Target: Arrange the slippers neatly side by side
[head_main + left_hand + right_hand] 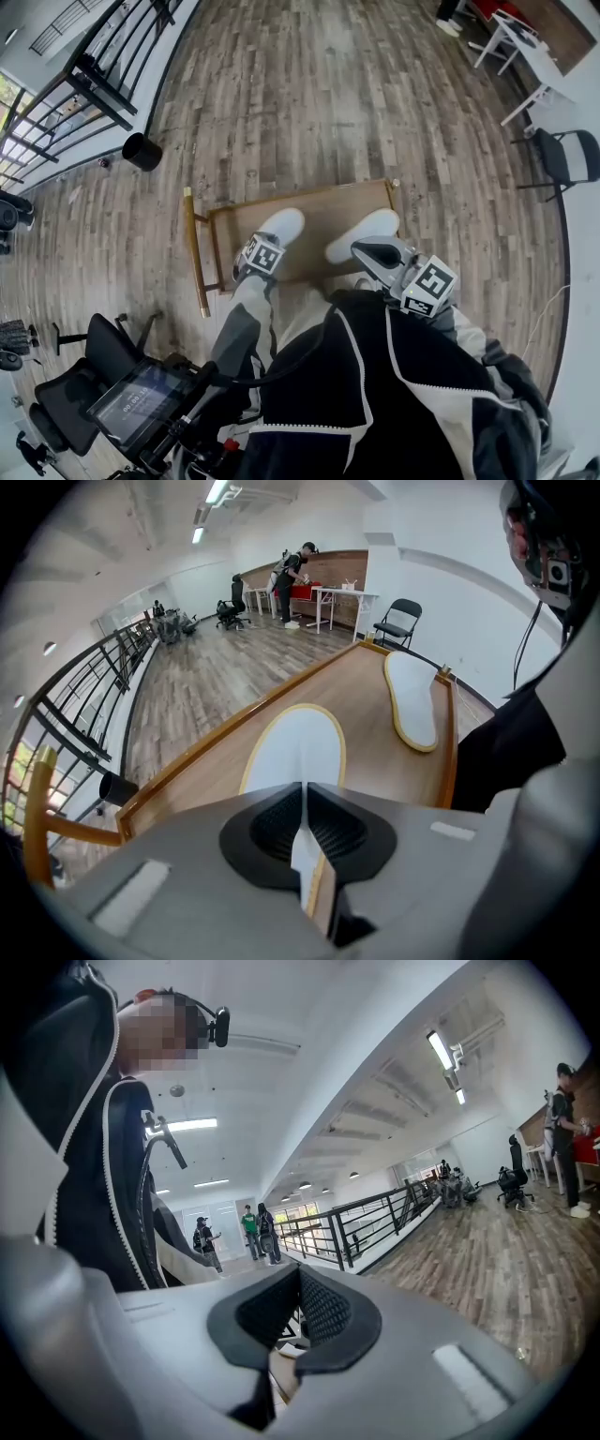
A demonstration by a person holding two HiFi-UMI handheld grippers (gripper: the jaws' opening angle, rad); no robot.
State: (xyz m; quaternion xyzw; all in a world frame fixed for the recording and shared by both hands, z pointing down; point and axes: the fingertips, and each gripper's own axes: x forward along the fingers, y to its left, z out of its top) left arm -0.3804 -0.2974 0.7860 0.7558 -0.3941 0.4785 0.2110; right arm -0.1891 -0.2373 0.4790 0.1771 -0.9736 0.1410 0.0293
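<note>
Head view: the left slipper (281,225) and right slipper (364,234) lie apart on the wooden table (325,214); left gripper view: the left gripper (305,794) is clamped on the left slipper's thin near edge, which could slip out when dragged; right gripper view: the right gripper (299,1274) is clenched, empty.

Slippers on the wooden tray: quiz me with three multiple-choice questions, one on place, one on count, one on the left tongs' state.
1. Where do the slippers lie? A on a sofa; B on the wooden tray; C on a shelf.
2. How many slippers are there? A two; B three; C four.
3. The left tongs are: A wide open; B gripping a cup; C closed on the near slipper's edge.
Answers: B, both rest inside the tray's rim; A, two white ones show; C, the edge sits pinched between them.
</note>
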